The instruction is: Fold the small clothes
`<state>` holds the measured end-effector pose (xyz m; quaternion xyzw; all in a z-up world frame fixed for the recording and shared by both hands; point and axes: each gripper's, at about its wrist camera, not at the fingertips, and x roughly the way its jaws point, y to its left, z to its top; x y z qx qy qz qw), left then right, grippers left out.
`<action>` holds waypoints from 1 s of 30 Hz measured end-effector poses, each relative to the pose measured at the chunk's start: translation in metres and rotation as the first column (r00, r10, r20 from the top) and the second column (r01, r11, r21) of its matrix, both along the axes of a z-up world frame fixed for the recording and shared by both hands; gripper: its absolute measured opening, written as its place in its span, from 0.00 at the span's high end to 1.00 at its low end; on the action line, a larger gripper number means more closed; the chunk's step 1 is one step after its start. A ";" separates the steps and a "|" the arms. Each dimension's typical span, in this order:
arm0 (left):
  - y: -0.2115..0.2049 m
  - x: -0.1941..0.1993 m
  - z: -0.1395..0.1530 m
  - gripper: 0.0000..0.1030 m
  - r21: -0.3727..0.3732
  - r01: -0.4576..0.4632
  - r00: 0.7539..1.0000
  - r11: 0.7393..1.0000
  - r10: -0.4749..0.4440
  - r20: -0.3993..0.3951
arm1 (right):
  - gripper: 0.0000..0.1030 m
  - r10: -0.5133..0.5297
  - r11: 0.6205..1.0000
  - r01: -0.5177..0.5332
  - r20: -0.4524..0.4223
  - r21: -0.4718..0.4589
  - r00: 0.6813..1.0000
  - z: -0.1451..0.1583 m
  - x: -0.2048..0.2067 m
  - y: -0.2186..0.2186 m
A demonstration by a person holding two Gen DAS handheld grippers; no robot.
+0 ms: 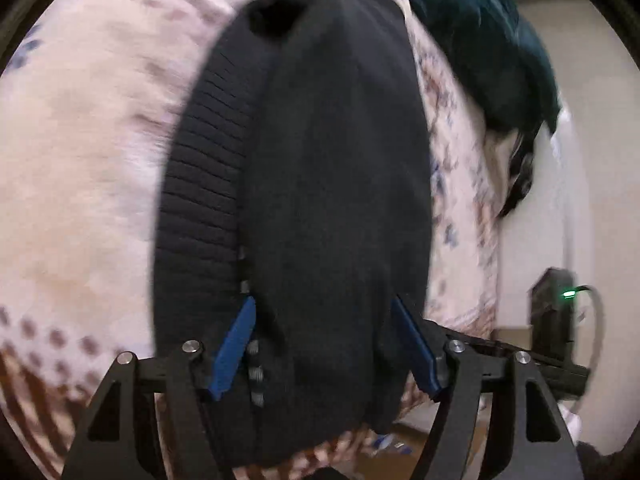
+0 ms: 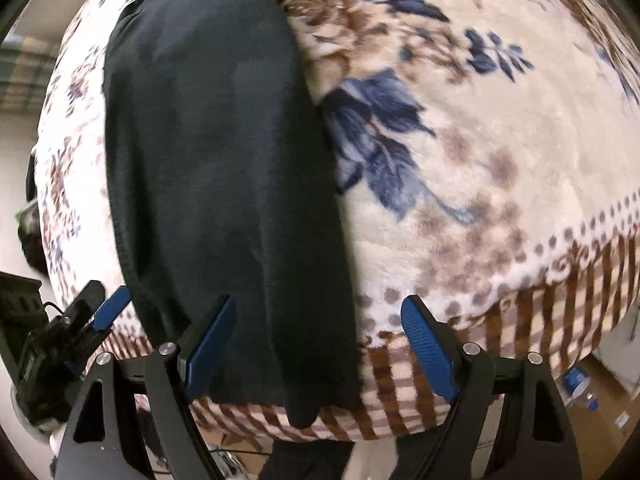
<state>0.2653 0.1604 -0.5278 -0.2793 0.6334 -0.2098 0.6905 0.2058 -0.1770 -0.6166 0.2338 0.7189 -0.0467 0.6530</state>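
A dark knit garment [image 1: 320,180] with a ribbed band lies stretched out long on a floral blanket [image 1: 92,152]. Its near end hangs over the bed's front edge. My left gripper [image 1: 324,312] is open, its blue fingers [image 1: 236,344] straddling the garment's near end, which sits between the jaws. In the right wrist view the same garment [image 2: 216,168] lies on the blanket [image 2: 500,152]. My right gripper [image 2: 320,312] is open over the garment's right edge. The left gripper [image 2: 88,320] shows at the lower left there.
A teal cloth [image 1: 492,40] lies bunched at the far side of the bed by a pale wall. A black device with a green light [image 1: 556,304] stands on the right. A plastic bottle [image 2: 580,388] and cardboard sit on the floor.
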 end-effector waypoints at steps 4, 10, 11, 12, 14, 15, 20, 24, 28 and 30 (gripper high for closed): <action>-0.021 0.002 -0.012 0.96 0.148 0.077 0.996 0.986 -0.082 0.031 | 0.29 -0.055 0.998 0.055 0.010 0.008 0.998 -0.010 -0.008 0.006; 0.002 -0.011 0.012 0.99 0.186 0.051 0.989 0.981 -0.076 0.127 | 0.29 -0.110 0.994 0.110 -0.002 0.027 0.994 -0.020 -0.018 0.002; 0.012 -0.014 0.017 0.99 0.183 0.030 0.990 0.983 -0.054 0.130 | 0.29 -0.117 0.992 0.117 -0.006 0.034 0.993 -0.021 -0.021 0.002; 0.018 -0.015 0.019 0.99 0.173 0.021 0.991 0.985 -0.043 0.124 | 0.29 -0.123 0.992 0.123 -0.012 0.041 0.992 -0.023 -0.022 -0.001; 0.029 -0.014 0.020 0.99 0.181 -0.003 0.993 0.984 -0.019 0.118 | 0.29 -0.124 0.991 0.125 -0.024 0.051 0.992 -0.026 -0.029 -0.011; 0.031 -0.014 0.018 0.99 0.181 -0.010 0.993 0.983 -0.011 0.115 | 0.29 -0.125 0.991 0.126 -0.029 0.053 0.992 -0.028 -0.031 -0.013; 0.042 -0.014 0.016 1.00 0.225 -0.031 0.992 0.974 0.003 0.125 | 0.29 -0.145 0.986 0.149 -0.048 0.081 0.988 -0.034 -0.050 -0.021; 0.069 -0.004 0.010 0.98 0.110 -0.106 0.993 0.988 0.099 0.066 | 0.29 -0.141 0.985 0.145 -0.055 0.088 0.989 -0.033 -0.057 -0.026; 0.053 -0.008 0.010 0.53 -0.051 -0.082 0.997 0.995 0.082 0.000 | 0.29 -0.129 0.987 0.133 -0.051 0.090 0.990 -0.034 -0.060 -0.028; 0.034 -0.013 0.004 0.36 -0.077 -0.047 0.999 0.996 0.045 -0.016 | 0.29 -0.130 0.986 0.134 -0.052 0.094 0.990 -0.034 -0.059 -0.031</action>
